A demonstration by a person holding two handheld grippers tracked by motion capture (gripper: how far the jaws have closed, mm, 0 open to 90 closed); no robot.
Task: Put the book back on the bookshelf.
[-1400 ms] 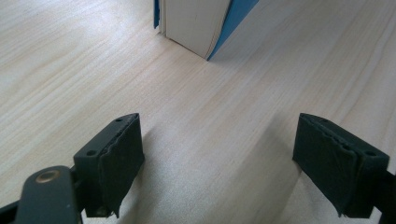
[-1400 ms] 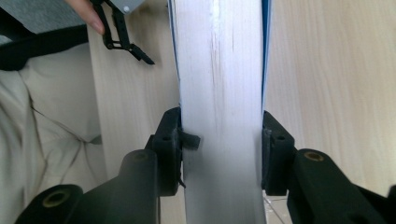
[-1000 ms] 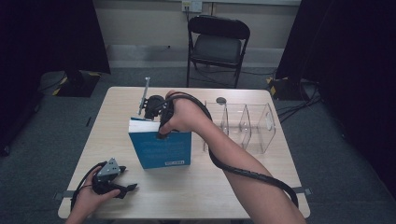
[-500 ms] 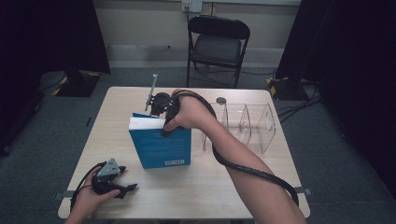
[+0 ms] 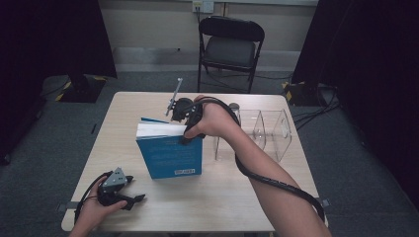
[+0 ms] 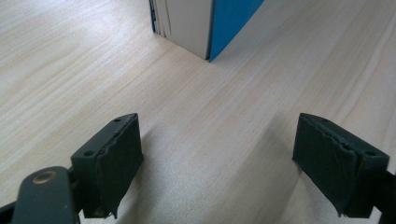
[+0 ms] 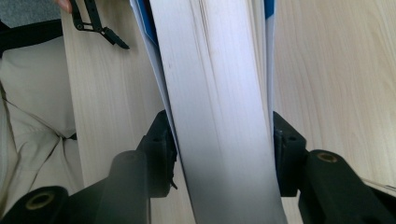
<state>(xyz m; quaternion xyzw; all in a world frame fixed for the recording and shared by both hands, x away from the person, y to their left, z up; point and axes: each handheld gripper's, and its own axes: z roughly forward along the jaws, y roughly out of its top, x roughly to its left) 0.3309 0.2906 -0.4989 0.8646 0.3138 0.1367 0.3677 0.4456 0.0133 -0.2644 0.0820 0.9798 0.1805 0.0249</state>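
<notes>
Pale wooden table in a dim room, blue book standing upright at its centre.

Lower left of the high view, the left gripper rests on the tabletop, jaws apart with nothing between them. Mid-frame, the right gripper straddles the book's top edge; its jaws have just been opening, pads beside the covers, and whether they press I cannot tell. Right of the book stands a clear plastic divider; beyond the table, a black folding chair.

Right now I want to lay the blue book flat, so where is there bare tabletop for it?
Bare patches on the table: the near middle between the left gripper and the right forearm, and the far-left corner behind the blue book. It is crowded on the right, where the clear plastic organizer stands beside the right gripper.
</notes>
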